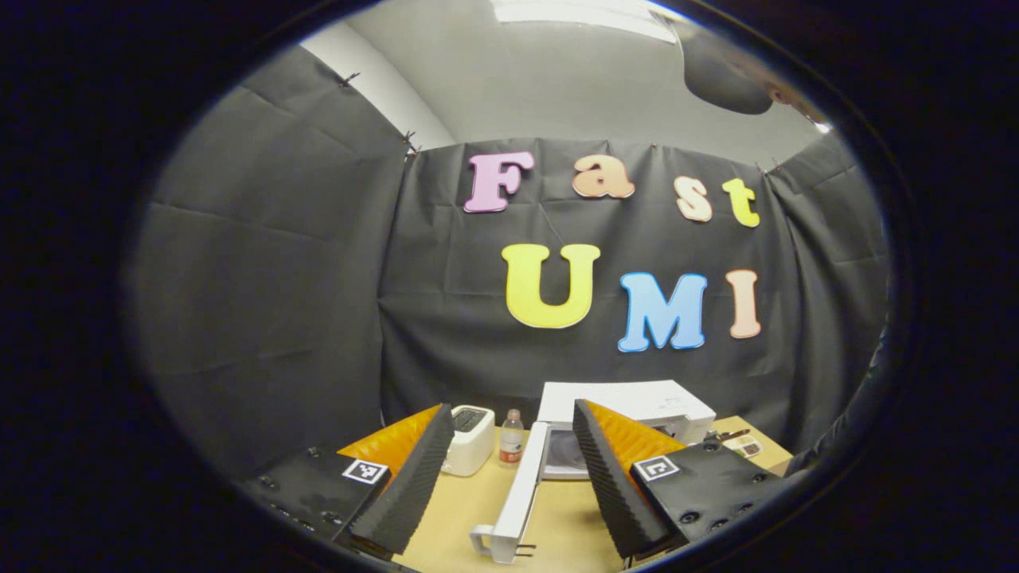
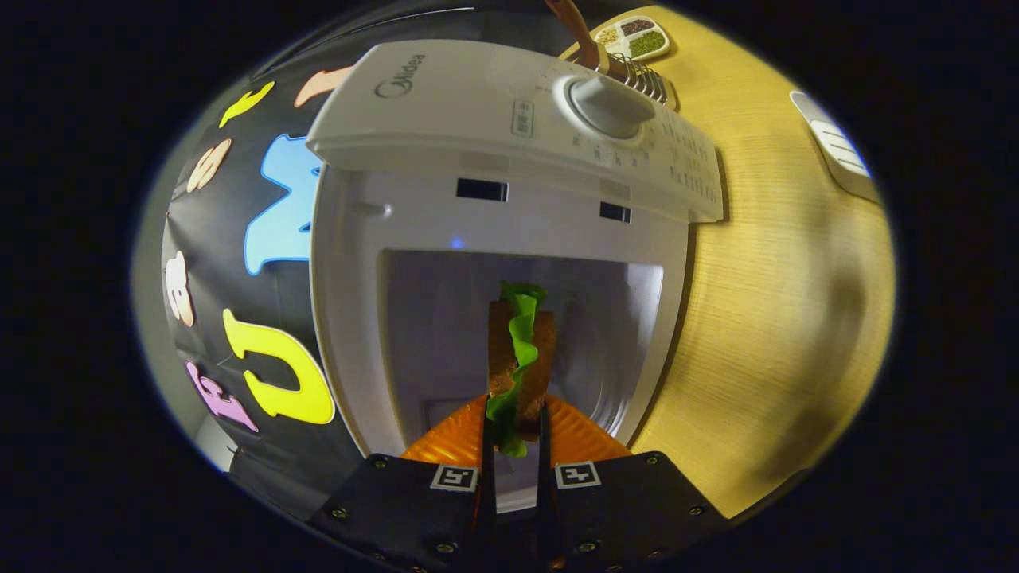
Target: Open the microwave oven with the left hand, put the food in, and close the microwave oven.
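Observation:
The white microwave oven (image 1: 637,402) stands at the back of the wooden table, its door (image 1: 521,497) swung wide open toward me. My left gripper (image 1: 511,410) hangs open above the table in front of it, nothing between its fingers. In the right gripper view the microwave oven (image 2: 509,103) looms close and turned sideways, with its lit cavity (image 2: 430,334) open. My right gripper (image 2: 515,418) is shut on a sandwich (image 2: 517,350) of two brown bread slices with green lettuce. The sandwich is held edge-on at the cavity's mouth.
A white toaster (image 1: 470,438) and a small bottle (image 1: 510,442) stand left of the microwave. A dish of grains (image 2: 633,36) and a wire utensil (image 2: 641,76) lie beyond it, with a white object (image 2: 836,151) farther along the table (image 2: 780,318). A dark sleeve (image 1: 852,422) shows at the right.

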The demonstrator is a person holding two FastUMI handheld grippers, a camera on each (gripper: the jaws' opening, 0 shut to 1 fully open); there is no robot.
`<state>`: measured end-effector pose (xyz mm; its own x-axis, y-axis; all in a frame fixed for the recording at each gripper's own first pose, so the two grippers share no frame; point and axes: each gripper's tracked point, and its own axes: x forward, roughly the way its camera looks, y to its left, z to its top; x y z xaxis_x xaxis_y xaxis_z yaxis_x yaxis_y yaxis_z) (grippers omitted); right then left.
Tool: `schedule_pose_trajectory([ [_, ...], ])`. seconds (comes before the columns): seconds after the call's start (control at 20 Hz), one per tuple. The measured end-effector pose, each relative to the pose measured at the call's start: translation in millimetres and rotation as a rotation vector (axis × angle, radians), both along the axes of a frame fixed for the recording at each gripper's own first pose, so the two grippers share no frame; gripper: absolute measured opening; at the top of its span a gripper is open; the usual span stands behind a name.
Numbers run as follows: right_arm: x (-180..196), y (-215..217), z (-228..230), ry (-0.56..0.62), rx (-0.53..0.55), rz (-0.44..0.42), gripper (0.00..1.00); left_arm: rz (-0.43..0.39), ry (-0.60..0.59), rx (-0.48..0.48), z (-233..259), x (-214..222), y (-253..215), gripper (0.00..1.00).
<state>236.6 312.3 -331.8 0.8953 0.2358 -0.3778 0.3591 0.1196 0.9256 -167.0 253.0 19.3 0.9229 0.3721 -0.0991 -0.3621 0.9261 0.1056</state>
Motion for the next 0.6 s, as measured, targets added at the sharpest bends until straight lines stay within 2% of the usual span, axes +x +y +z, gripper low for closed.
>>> schedule_pose_trajectory([
  [0.15, 14.5, 18.0, -22.6, 0.039, -0.051, -0.003, 0.21, 0.038, 0.016, -0.009, -7.0, -12.2, 9.1, 0.96],
  [0.3, 27.0, 24.8, -38.1, 0.068, -0.035, -0.037, 0.21, 0.073, 0.026, -0.012, -8.2, -22.4, 17.5, 0.96],
  [0.5, 38.9, 31.2, -41.8, 0.068, -0.100, -0.002, 0.21, 0.086, 0.014, -0.012, -2.7, -25.6, 21.7, 0.97],
  [0.55, 40.0, 29.4, -40.0, 0.058, -0.118, 0.005, 0.29, 0.083, 0.013, -0.013, -3.5, -25.1, 20.6, 0.97],
  [0.6, 38.8, 29.7, -38.7, 0.059, -0.121, 0.018, 0.33, 0.077, 0.013, -0.014, -4.1, -22.9, 18.8, 0.97],
])
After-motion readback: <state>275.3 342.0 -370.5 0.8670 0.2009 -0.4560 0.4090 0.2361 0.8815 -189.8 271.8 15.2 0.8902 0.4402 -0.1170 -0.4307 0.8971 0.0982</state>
